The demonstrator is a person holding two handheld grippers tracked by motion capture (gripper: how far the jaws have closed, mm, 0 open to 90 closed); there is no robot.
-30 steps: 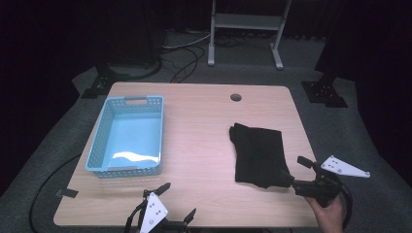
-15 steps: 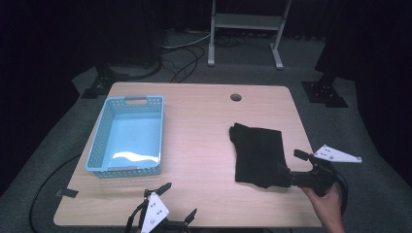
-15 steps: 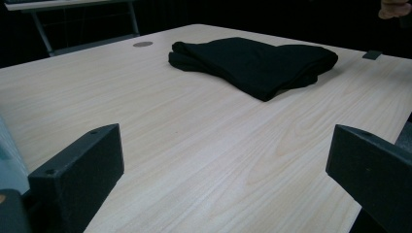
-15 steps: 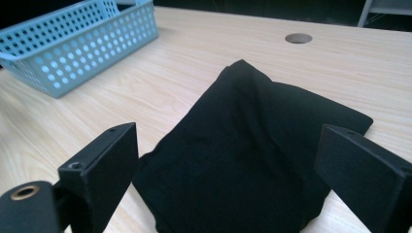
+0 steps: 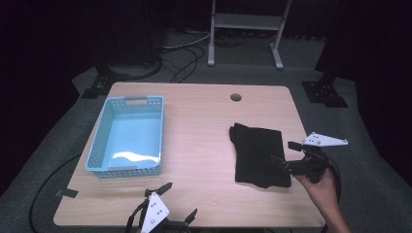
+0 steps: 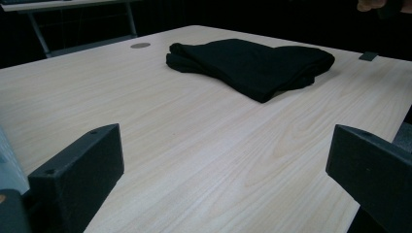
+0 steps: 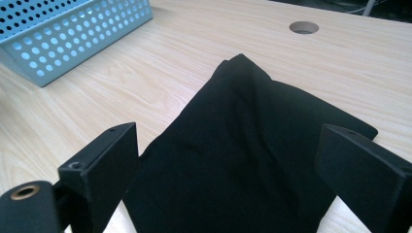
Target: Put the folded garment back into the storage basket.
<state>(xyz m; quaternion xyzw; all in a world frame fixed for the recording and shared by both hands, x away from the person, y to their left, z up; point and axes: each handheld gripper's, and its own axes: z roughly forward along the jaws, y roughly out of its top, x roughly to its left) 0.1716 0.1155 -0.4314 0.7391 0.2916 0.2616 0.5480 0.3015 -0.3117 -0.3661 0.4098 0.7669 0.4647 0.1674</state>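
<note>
Straddling the folded black cloth (image 7: 252, 160) with jaws apart, the right claw (image 5: 286, 156) faces a blue basket (image 7: 73, 34); left claw (image 6: 223, 179) gapes too.

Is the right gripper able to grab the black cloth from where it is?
Probably yes. The right gripper is at the near edge of the folded black cloth, its jaws open with the cloth lying between them, and nothing blocks the way.

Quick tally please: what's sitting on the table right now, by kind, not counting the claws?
Folded black cloth: 1
Blue basket: 1
Total: 2
</note>
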